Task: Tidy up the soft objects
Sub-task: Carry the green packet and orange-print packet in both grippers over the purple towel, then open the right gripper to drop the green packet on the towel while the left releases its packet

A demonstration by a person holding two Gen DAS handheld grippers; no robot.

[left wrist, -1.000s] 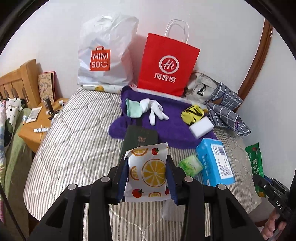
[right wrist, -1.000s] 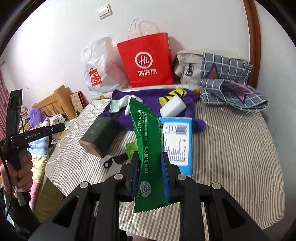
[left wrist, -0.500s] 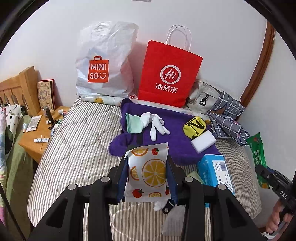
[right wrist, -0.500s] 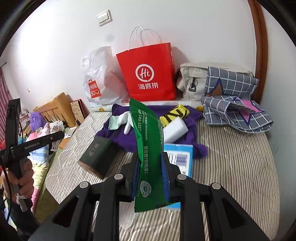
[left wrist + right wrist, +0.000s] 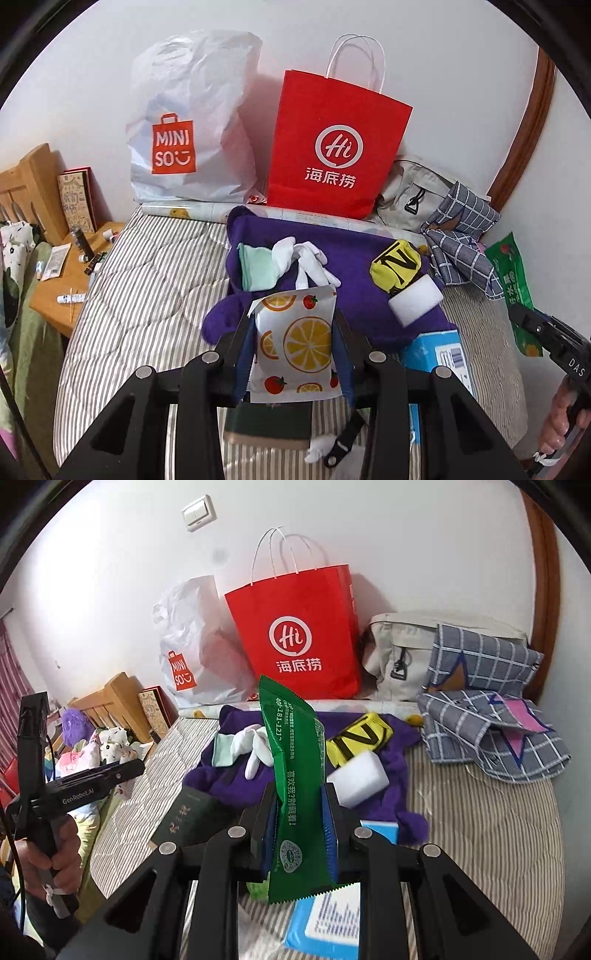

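Observation:
My left gripper [image 5: 293,334] is shut on a white pouch printed with oranges [image 5: 295,347], held above the striped bed [image 5: 147,280]. My right gripper [image 5: 299,819] is shut on a green packet [image 5: 293,775], also raised; the packet also shows at the right of the left wrist view [image 5: 511,280]. On the bed lies a purple cloth [image 5: 343,266] carrying white gloves [image 5: 306,258], a mint cloth [image 5: 256,266], a yellow-black bundle [image 5: 397,266] and a white sponge block [image 5: 415,301].
A red paper bag [image 5: 332,147] and a white Miniso bag [image 5: 184,129] stand against the wall. A beige bag [image 5: 399,653] and checked cloth [image 5: 491,716] lie at the right. A dark book [image 5: 181,819] and blue box [image 5: 439,354] lie near. A wooden nightstand [image 5: 62,280] stands at the left.
Both grippers have risen and moved forward toward the bags, each still holding its packet. The bags and purple cloth now look closer.

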